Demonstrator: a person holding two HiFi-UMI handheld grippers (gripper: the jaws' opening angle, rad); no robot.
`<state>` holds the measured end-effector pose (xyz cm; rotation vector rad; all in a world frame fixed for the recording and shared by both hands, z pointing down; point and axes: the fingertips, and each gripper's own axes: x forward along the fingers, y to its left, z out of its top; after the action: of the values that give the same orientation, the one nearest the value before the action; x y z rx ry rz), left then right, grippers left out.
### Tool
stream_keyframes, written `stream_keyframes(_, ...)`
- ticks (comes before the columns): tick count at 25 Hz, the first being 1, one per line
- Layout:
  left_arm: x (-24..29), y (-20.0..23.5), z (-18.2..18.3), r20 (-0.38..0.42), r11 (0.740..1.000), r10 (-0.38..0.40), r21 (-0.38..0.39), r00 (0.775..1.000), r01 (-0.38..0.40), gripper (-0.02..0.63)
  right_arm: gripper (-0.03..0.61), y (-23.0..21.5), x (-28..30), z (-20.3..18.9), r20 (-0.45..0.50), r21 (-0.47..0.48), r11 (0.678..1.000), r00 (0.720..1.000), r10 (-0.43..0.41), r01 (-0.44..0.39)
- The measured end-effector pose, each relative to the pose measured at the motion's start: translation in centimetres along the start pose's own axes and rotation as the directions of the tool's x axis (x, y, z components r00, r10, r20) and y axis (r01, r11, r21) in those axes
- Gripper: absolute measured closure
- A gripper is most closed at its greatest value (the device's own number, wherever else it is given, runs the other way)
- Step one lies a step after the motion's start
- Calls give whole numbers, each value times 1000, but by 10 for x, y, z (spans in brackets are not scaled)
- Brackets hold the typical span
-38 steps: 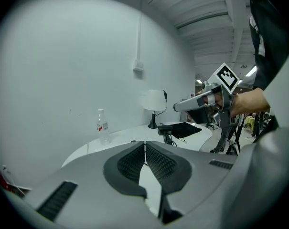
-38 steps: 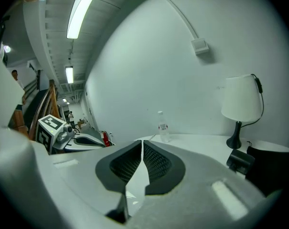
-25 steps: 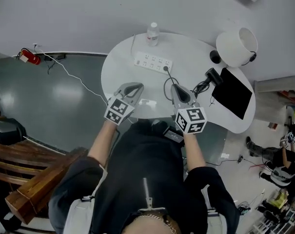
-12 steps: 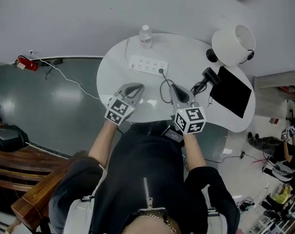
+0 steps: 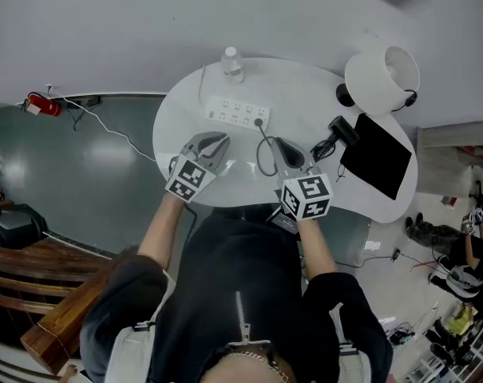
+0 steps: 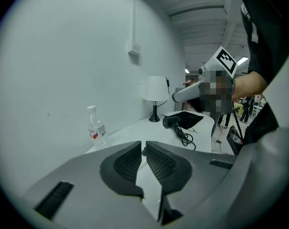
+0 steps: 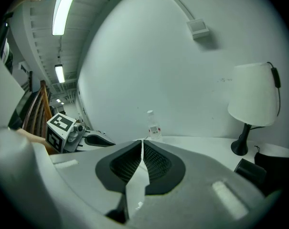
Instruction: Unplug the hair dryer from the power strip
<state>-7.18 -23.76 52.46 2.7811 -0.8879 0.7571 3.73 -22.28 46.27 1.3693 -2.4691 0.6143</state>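
Power strip (image 5: 237, 112) ahead of left gripper (image 5: 215, 140) and right gripper (image 5: 283, 144), all fingers (image 6: 127, 162) pressed together, empty.

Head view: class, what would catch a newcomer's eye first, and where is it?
The left gripper and right gripper, each with a marker cube, hang side by side over the near part of the white round table, jaws shut and empty. Beyond them lies the white power strip with one black plug in it; at the right a white lamp stands by the black hair dryer.
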Motion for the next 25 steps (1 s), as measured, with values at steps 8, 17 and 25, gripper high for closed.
stream_keyframes(8,16,19,1,-78,990,-19,138,997,30,548,572,-7,6,-10,-30,13,1000,999,14,-14)
stream_keyframes(17,39,30,-8,-178,937,-32,336,983,91,426,572,-17,17,-18,-53,35,999,998,22,-20)
stream_keyframes(25,50,39,-7,-213,902,-74,401,974,157,331,572,-18,23,-21,-69,33,999,997,26,-24)
